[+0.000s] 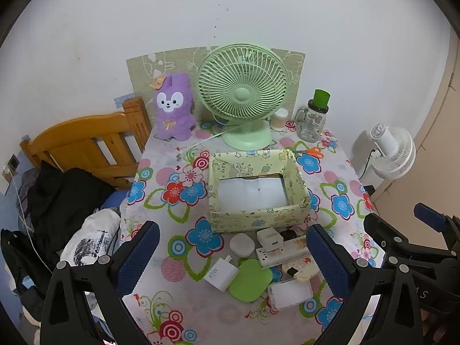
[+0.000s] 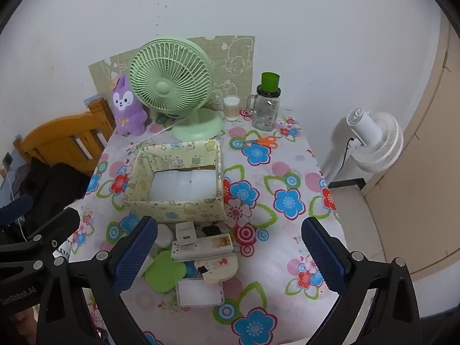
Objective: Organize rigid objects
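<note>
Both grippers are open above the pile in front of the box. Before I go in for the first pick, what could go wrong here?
1. The pile is tight: the white power strip lies across other pieces, with a small white charger on top, so lifting it may spill its neighbours.
2. The green case is flat and wide, so it may slip from the pads.
3. The left gripper and right gripper hover side by side and could collide.

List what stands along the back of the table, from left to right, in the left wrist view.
purple plush rabbit → green desk fan → small jar of cotton swabs → glass mug jar with green lid
</note>
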Motion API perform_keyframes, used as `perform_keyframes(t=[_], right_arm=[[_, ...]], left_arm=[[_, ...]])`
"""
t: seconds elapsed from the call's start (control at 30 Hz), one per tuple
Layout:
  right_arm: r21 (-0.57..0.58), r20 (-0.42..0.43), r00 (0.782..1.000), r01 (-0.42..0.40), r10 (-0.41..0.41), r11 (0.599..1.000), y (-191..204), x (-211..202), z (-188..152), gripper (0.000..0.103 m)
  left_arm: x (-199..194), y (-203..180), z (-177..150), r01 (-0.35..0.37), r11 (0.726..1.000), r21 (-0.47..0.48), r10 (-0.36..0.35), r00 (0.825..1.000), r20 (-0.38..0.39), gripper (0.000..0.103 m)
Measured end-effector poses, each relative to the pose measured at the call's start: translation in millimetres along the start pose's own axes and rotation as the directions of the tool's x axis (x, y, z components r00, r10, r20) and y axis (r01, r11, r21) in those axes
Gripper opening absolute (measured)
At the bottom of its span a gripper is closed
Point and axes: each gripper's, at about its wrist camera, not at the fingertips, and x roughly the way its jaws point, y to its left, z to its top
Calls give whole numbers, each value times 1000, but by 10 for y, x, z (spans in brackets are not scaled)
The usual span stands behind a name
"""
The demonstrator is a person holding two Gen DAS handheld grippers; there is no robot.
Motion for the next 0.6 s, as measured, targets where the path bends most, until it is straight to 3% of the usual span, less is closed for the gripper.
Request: perform_keyframes(t=[0.6], right_arm=[[-3,20,1000,9,-9,1000,5,-63,6,101]], left_arm=[[-4,-9,-3,-5,1000,13,5,1000,-8,103]])
